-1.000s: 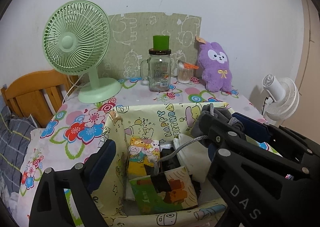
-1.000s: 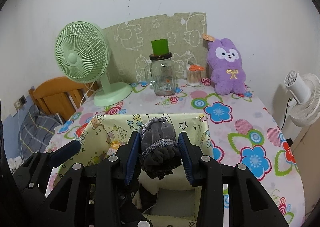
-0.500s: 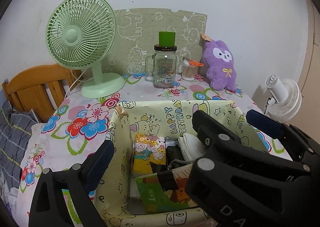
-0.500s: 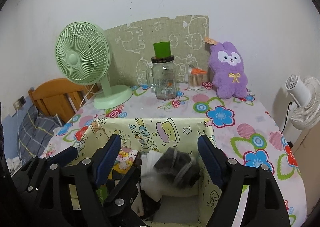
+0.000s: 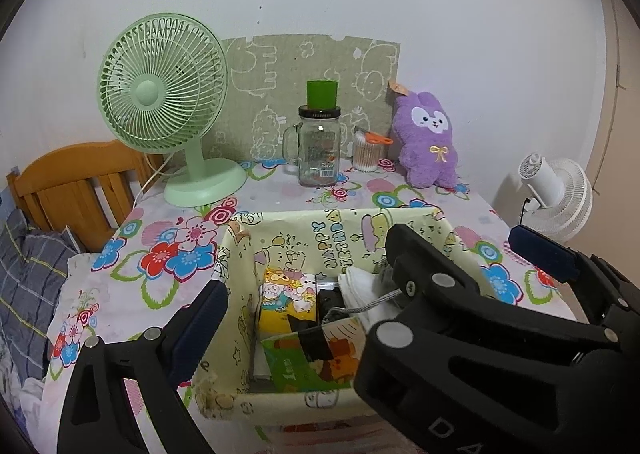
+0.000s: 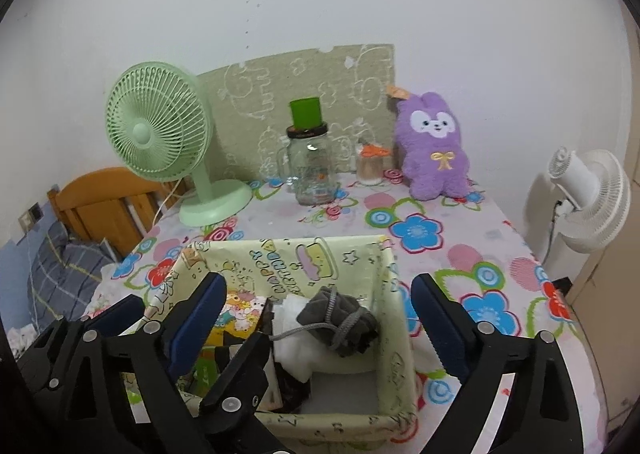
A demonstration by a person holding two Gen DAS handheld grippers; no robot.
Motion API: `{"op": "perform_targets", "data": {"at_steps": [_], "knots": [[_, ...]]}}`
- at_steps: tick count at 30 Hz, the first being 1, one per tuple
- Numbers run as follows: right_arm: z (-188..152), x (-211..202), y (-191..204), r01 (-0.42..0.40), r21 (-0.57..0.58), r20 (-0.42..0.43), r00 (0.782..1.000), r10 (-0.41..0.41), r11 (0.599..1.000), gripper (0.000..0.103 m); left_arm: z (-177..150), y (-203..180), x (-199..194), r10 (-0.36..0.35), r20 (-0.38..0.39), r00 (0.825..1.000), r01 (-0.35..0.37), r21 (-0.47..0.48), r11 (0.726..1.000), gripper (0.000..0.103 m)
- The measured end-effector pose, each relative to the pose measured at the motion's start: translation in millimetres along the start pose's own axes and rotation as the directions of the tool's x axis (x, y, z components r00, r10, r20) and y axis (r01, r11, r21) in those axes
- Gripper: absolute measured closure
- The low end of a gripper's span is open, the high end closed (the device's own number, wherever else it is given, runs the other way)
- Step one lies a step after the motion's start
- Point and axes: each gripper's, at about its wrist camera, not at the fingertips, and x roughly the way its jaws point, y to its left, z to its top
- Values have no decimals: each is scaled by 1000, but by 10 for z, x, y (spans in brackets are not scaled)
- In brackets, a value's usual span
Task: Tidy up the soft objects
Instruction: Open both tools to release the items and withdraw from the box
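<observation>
Grey drawstring pouch (image 6: 340, 318) lying inside the yellow cartoon-print fabric bin (image 6: 394, 338) at lower centre, resting on white cloth (image 6: 294, 328), right tongs (image 6: 318, 316) spread wide and empty over the bin, left tongs (image 5: 308, 294) likewise released, purple plush bunny (image 6: 434, 146) upright at upper right of the flowered surface (image 6: 440, 214)

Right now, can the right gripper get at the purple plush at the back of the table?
Probably yes. The right gripper is open and empty, and only the low fabric box sits between it and the purple plush.
</observation>
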Motion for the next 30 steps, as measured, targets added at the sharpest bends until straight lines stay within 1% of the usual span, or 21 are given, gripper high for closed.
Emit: {"op": "perform_targets", "data": {"at_steps": [6, 19, 30], "knots": [[6, -151, -27, 19, -6, 6, 1000, -19, 1000, 7, -12, -47, -118, -6, 8, 1000, 6, 3, 1000, 5], [-9, -493, -18, 26, -30, 45, 999, -25, 999, 7, -49, -130, -436, -2, 53, 999, 1, 19, 1000, 3], [-63, -795, -6, 36, -42, 77, 996, -32, 998, 7, -120, -168, -669, -4, 74, 997, 2, 15, 1000, 1]]}}
